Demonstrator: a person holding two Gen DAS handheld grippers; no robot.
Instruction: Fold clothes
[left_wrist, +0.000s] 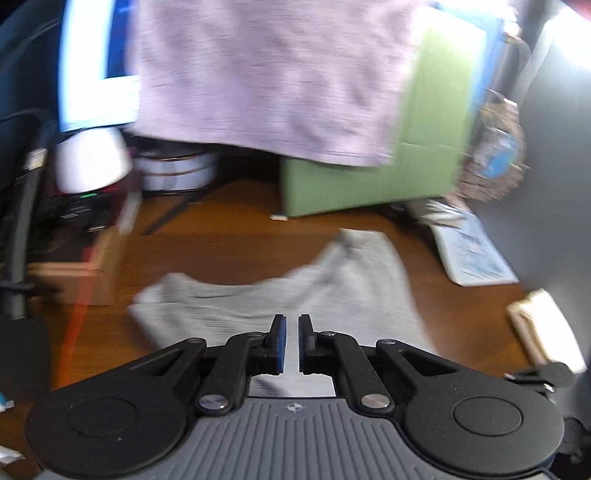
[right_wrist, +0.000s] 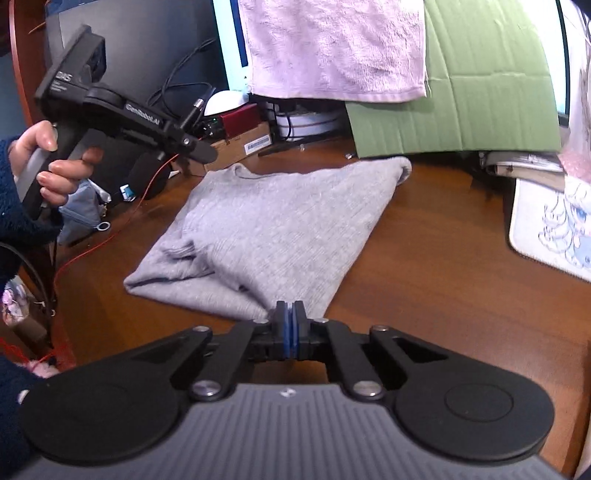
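Firmly, right gripper (right_wrist: 289, 314) clamped on grey sweater (right_wrist: 273, 229) corner, left gripper (left_wrist: 291, 325) closed, empty

Both wrist views angled down across desk (right_wrist: 443, 258), close over sweater (left_wrist: 332, 288) (right_wrist: 280, 229). Right view from near edge, taking in left gripper (right_wrist: 207, 153). Shared: sweater, towel (left_wrist: 266, 74) (right_wrist: 332, 48), green board (left_wrist: 424, 147) (right_wrist: 480, 92).

- right tool (right_wrist: 290, 325): black linkage arms, silver screws, blue pads, grey ribbed body
- left tool (left_wrist: 291, 341): same build; white lettering on side
- left hand (right_wrist: 48, 162): dark blue fleecy sleeve
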